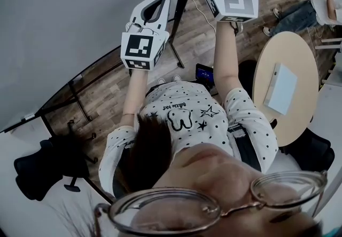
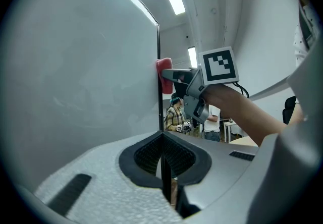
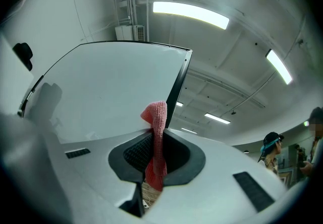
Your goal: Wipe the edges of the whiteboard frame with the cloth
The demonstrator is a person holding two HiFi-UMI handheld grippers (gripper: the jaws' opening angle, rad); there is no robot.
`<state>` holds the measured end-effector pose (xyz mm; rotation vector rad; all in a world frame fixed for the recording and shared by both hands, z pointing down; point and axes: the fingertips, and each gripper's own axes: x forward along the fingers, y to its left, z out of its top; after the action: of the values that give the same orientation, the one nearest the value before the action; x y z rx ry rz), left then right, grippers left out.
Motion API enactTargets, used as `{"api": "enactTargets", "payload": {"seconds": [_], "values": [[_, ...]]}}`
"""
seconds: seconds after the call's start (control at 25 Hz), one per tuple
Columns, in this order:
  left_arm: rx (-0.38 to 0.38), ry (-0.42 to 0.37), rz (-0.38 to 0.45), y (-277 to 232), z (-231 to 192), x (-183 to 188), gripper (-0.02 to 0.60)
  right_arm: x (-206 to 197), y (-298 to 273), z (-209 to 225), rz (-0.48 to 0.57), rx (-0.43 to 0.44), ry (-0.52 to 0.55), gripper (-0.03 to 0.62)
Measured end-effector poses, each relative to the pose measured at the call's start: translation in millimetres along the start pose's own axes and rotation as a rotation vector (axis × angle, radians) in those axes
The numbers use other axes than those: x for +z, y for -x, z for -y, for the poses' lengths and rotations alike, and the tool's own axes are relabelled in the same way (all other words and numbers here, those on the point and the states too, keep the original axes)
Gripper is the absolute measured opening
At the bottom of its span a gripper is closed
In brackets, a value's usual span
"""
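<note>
Right gripper [image 3: 154,137] clamped on the pink cloth [image 3: 157,117], whose free end touches the whiteboard frame [image 3: 177,87] on its upright right edge (long axis vertical); left gripper [image 2: 161,140], jaws closed and seemingly empty, sits lower beside that edge.

Office-like workroom, whiteboard [image 1: 80,14], round table [image 1: 288,49] (wood-look floor [image 1: 109,89]), ceiling strip lights [image 3: 192,13]

Head view: we looked steeply down from above the person [image 1: 181,118], with the whiteboard [image 1: 80,17] at left. Left gripper view: we looked along the jaws, close against the frame edge [image 2: 158,66]. Right gripper view: the same, tilted up toward the ceiling lights [image 3: 189,13]. All three shared that frame edge.
</note>
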<state>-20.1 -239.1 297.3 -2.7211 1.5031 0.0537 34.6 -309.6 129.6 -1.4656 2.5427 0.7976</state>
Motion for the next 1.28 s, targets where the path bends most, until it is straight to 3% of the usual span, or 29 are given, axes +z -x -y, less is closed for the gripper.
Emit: {"api": "enactTargets", "payload": {"seconds": [1.28], "values": [[0.008, 0.012, -0.008, 9, 0, -10, 0.017, -42, 16, -14, -0.032, -0.038, -0.094, 0.031]]}}
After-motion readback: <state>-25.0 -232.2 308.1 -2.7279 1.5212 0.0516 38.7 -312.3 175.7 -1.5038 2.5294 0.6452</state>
